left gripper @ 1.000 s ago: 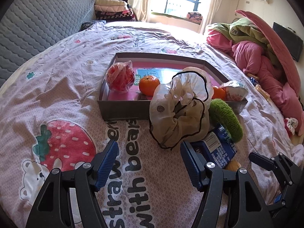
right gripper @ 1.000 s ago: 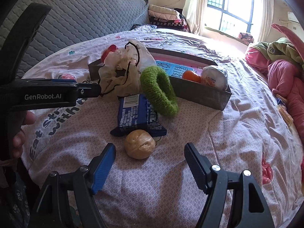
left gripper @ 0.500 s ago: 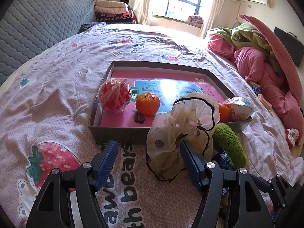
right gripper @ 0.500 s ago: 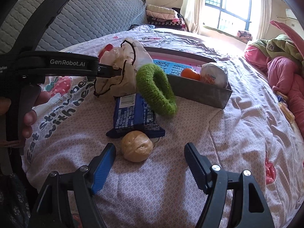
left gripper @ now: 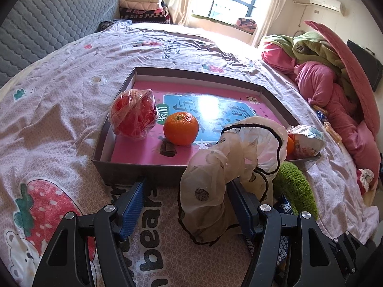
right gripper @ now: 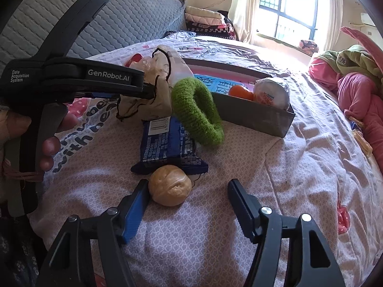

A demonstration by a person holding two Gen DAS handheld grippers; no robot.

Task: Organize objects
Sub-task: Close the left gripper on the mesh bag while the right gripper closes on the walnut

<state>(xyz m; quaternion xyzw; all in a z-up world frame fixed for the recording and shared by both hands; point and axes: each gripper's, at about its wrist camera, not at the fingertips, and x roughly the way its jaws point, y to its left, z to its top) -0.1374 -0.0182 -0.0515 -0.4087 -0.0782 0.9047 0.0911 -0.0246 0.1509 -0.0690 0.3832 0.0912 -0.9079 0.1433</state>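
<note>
A grey quilted headboard (left gripper: 55,21) stands left, a bright window (left gripper: 229,0) beyond the bed (left gripper: 59,110), whose cover reads "with bears". The left hand-held gripper (left gripper: 189,203), marked "GenRobot.AI", is spread around a cream scrunchie (left gripper: 229,167) beside the box (left gripper: 124,169). The right hand-held gripper (right gripper: 189,201), jaws just closing, brackets a walnut (right gripper: 170,185), not pinching.

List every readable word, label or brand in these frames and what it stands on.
"GenRobot.AI": left gripper body.
"Data Acquisition System": same body.
"with", "bear", partly hidden: bedspread.
Chinese print on the box liner: partly glared, unread.
Blue snack packet: too small.
</note>
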